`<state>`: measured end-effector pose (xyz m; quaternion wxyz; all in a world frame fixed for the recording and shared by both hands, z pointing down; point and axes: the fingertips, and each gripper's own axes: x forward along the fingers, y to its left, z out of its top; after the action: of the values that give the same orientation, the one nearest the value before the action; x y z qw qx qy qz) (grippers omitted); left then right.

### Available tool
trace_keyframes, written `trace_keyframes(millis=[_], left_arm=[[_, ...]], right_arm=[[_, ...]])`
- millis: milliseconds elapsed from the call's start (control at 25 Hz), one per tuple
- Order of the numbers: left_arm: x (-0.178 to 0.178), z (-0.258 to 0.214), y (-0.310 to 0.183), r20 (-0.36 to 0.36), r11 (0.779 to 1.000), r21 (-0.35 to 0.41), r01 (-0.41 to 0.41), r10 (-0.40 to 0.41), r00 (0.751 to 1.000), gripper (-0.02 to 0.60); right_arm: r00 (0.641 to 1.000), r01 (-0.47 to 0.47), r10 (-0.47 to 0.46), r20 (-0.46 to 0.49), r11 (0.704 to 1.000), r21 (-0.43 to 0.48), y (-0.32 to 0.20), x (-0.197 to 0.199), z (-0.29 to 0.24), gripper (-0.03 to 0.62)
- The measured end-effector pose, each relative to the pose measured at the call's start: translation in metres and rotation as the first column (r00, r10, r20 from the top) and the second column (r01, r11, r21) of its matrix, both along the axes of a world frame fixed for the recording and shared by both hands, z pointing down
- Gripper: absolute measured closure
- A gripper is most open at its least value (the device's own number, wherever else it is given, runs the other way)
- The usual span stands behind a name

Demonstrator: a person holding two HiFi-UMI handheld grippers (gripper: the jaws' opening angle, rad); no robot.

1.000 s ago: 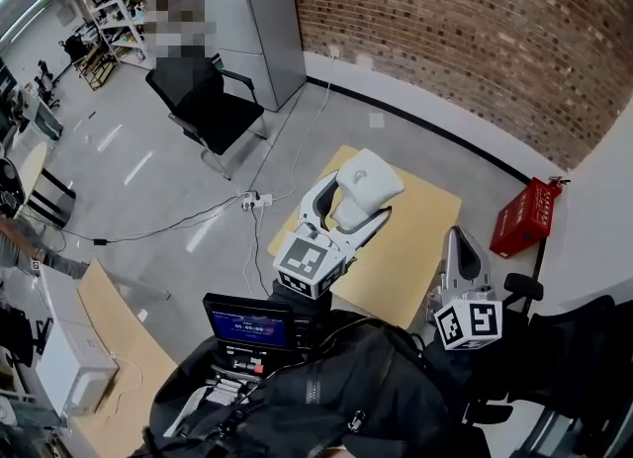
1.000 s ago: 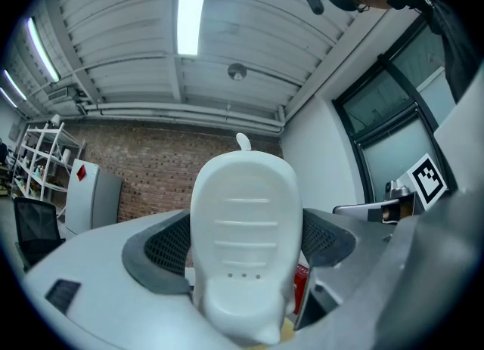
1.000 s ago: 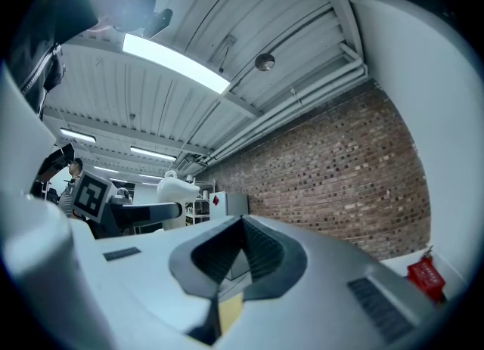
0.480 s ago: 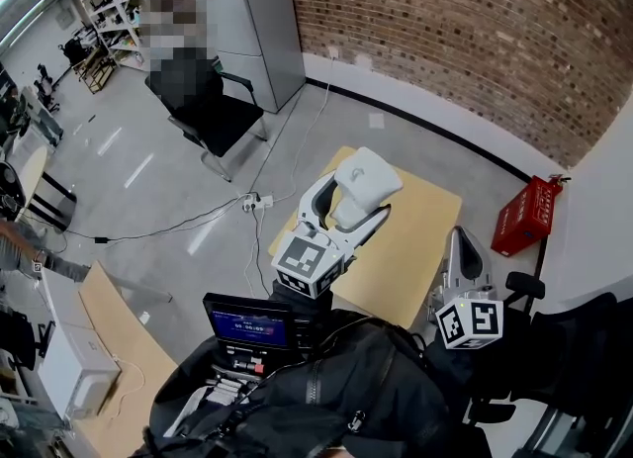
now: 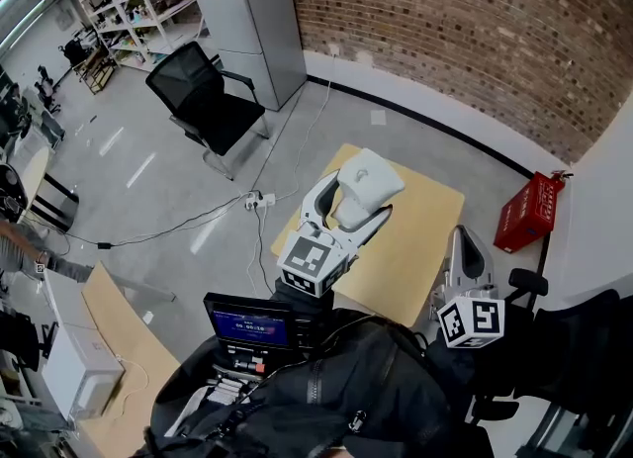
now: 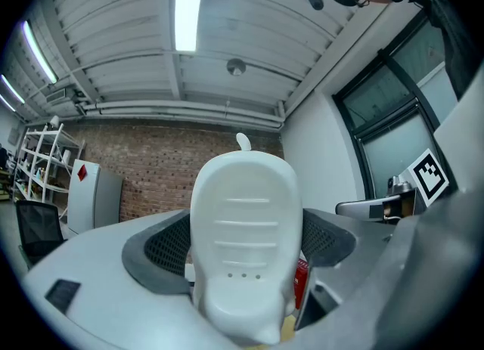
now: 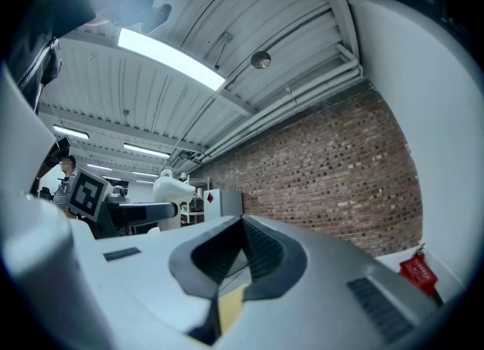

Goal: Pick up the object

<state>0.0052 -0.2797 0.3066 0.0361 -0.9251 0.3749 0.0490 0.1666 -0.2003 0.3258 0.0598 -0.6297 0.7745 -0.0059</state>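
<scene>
Your left gripper (image 5: 348, 201) clamps white object (image 6: 246, 243), jaws spread wide against its sides, raised over table (image 5: 415, 243). Your right gripper (image 7: 242, 254) beside table, jaws pressed together, nothing between.

What we count in this room

We see two grippers, the left gripper (image 5: 356, 201) and the right gripper (image 5: 463, 238). We also see one white object (image 5: 369, 179), one yellow table (image 5: 415, 238), one red basket (image 5: 526, 215), one black chair (image 5: 208, 100), one grey cabinet (image 5: 252, 21) and one small screen (image 5: 247, 327).
</scene>
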Motion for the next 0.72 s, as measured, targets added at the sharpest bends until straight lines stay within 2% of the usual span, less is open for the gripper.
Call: trace_keyframes(millis=[720], left_arm=[[0.0008,0.008,-0.0007,-0.014,0.999,-0.033,-0.014,0.013,1.0,0.137]], right_arm=[[1.0,-0.011,0.01,-0.016,1.0,-0.017,0.0025,0.0001,0.0022,0.589]])
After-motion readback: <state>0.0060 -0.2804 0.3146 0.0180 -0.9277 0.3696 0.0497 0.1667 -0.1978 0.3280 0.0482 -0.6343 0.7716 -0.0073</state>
